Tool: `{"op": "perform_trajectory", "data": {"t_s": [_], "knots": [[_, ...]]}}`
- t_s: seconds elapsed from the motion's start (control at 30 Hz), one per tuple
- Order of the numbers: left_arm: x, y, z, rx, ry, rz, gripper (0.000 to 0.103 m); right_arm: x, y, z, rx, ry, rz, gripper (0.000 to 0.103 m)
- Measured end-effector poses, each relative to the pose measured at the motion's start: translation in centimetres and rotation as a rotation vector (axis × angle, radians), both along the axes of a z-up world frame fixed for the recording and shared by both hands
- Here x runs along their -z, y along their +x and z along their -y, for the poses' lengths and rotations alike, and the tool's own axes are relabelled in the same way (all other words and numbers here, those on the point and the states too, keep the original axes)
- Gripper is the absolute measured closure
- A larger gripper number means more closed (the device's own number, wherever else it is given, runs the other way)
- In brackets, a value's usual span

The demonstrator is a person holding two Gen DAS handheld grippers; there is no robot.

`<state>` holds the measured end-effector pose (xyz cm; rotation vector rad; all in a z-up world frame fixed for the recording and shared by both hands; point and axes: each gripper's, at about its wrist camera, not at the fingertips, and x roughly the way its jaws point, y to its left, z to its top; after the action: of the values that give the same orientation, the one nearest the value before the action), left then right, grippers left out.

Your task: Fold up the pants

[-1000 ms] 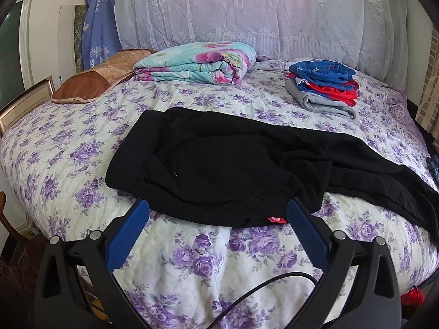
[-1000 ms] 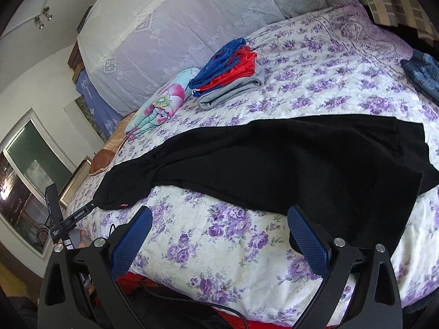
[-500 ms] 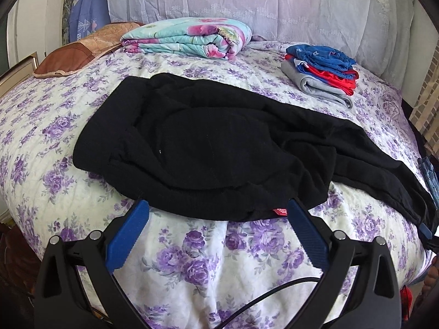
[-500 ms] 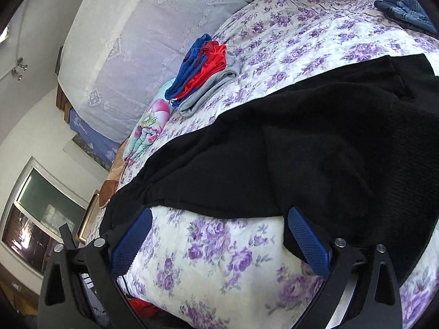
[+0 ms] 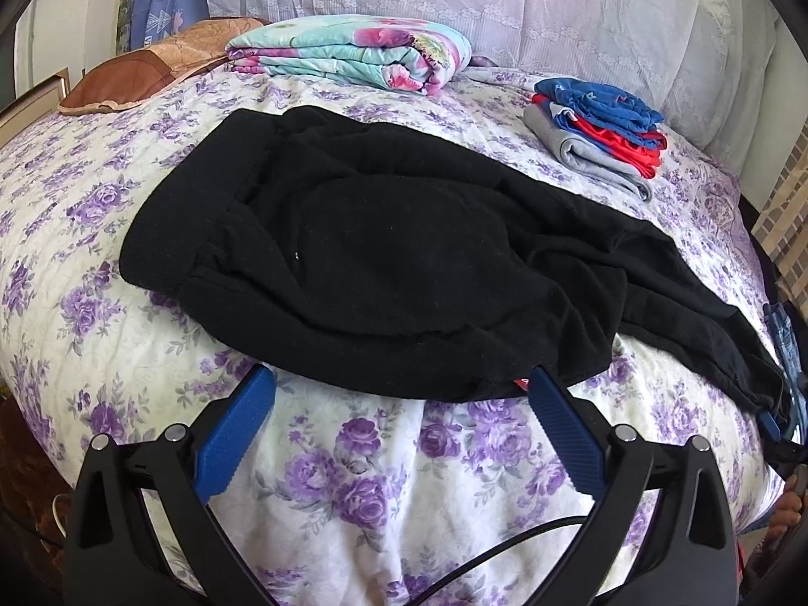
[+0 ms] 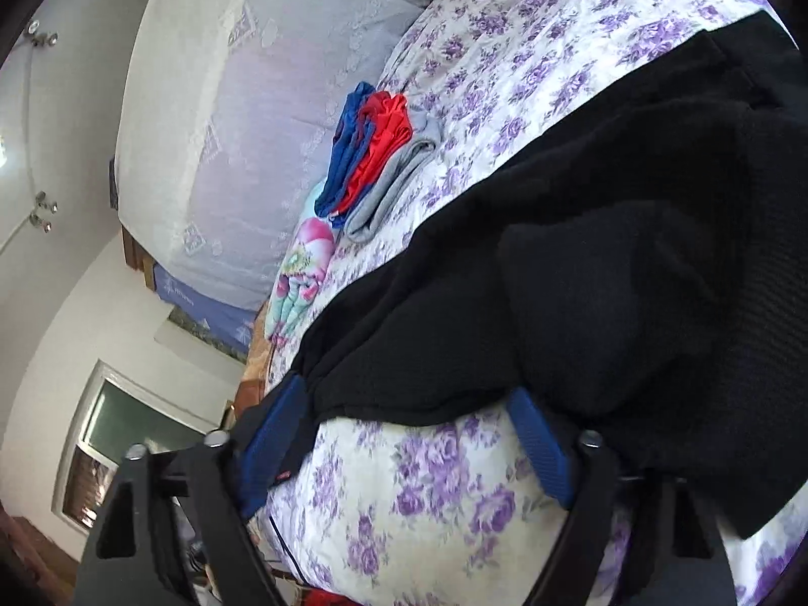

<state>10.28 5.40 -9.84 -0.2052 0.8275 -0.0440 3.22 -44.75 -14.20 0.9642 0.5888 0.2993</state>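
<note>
Black pants (image 5: 404,252) lie spread across the flowered bed (image 5: 379,480), waistband to the left, legs trailing off to the right. My left gripper (image 5: 400,379) is open, low at the near side, its blue fingertips (image 5: 262,379) just at the pants' near edge with a red tag by the right one. In the right wrist view the pants (image 6: 581,278) fill the right half. My right gripper (image 6: 404,394), rolled to one side, has its jaws closing; the leg's edge lies between the blue pads (image 6: 530,429), which do not press on it.
A folded stack of blue, red and grey clothes (image 5: 601,136) and a folded flowered blanket (image 5: 353,53) lie at the far side, with a brown pillow (image 5: 146,68) at the far left. A lace-covered headboard stands behind. Denim (image 5: 785,333) lies at the right edge.
Both grippers have sunk closer to the pants' near edge. The right gripper has rolled sideways, and its jaws have narrowed around the leg's edge. The left jaws stay wide.
</note>
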Motion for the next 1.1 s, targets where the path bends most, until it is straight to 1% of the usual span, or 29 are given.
{"op": "perform_trajectory", "data": {"t_s": [0.03,0.1,0.13,0.23,0.3,0.33,0.4,0.47,0.5,0.53,0.57,0.6,0.67,0.7,0.77,0.8,0.83,0.87,0.9,0.93,0.97,1.03,1.1], "knots": [[-0.1,0.0,-0.2,-0.004,-0.008,0.001,0.005,0.5,0.3,0.3,-0.003,0.027,-0.006,0.077],[-0.2,0.0,-0.7,-0.016,-0.022,0.001,0.005,1.4,0.3,0.8,0.006,0.045,-0.029,0.091],[-0.2,0.0,-0.9,-0.019,-0.030,0.001,0.005,1.4,0.2,0.9,-0.003,0.034,-0.024,0.095],[-0.2,0.3,-1.3,-0.021,-0.055,-0.012,0.005,0.6,-0.5,0.9,-0.010,-0.039,0.005,0.099],[-0.5,0.2,-1.7,-0.025,-0.065,-0.010,0.005,-0.7,-0.8,0.8,-0.007,-0.093,0.050,0.100],[-0.7,0.1,-2.0,-0.029,-0.070,-0.007,0.005,-2.0,-1.1,0.6,-0.003,-0.136,0.086,0.103],[-1.1,-0.1,-2.7,-0.035,-0.095,0.001,0.005,-5.1,-2.2,0.5,0.024,-0.249,0.192,0.103],[-1.3,-0.1,-3.4,-0.034,-0.150,0.000,0.005,-8.1,-3.3,0.7,0.060,-0.359,0.279,0.103],[-1.2,0.1,-3.8,-0.033,-0.186,-0.010,0.005,-8.9,-3.3,0.9,0.065,-0.392,0.289,0.103],[-1.1,0.4,-4.1,-0.035,-0.210,-0.021,0.005,-9.2,-3.1,1.2,0.059,-0.402,0.275,0.103],[-0.9,0.8,-4.3,-0.045,-0.228,-0.035,0.005,-8.9,-2.6,1.4,0.025,-0.383,0.244,0.102],[-0.8,1.2,-4.5,-0.055,-0.237,-0.039,0.005,-8.0,-2.1,1.4,-0.019,-0.335,0.198,0.099],[-0.8,2.1,-5.1,-0.086,-0.250,-0.035,0.005,-5.9,-1.3,0.8,-0.087,-0.260,0.122,0.096],[-0.8,2.7,-5.3,-0.099,-0.256,-0.035,0.005,-4.8,-1.0,0.2,-0.117,-0.235,0.088,0.093],[-0.7,3.8,-5.9,-0.124,-0.289,-0.048,0.005,-3.0,-0.8,-0.6,-0.136,-0.182,0.049,0.086],[-0.6,4.3,-6.2,-0.134,-0.309,-0.053,0.006,-2.6,-1.1,-0.9,-0.140,-0.154,0.038,0.075],[-0.8,4.4,-6.4,-0.139,-0.315,-0.050,0.018,-2.3,-1.1,-1.0,-0.148,-0.129,0.032,0.063],[-1.1,4.5,-6.4,-0.140,-0.305,-0.047,0.047,-2.2,-1.1,-1.3,-0.160,-0.116,0.028,0.059],[-1.4,4.5,-6.7,-0.132,-0.300,-0.048,0.057,-2.1,-1.2,-1.6,-0.171,-0.122,0.025,0.053],[-1.8,4.3,-7.2,-0.121,-0.318,-0.037,0.074,-2.2,-1.2,-1.9,-0.184,-0.133,0.025,0.046],[-2.1,4.1,-7.8,-0.117,-0.346,-0.023,0.081,-2.3,-1.2,-2.3,-0.198,-0.149,0.023,0.044],[-3.1,3.0,-9.0,-0.119,-0.392,0.008,0.090,-2.3,-1.1,-2.6,-0.206,-0.162,0.011,0.042],[-4.0,1.9,-9.8,-0.113,-0.418,0.039,0.092,-1.9,-0.9,-2.7,-0.209,-0.153,-0.008,0.041]]}}
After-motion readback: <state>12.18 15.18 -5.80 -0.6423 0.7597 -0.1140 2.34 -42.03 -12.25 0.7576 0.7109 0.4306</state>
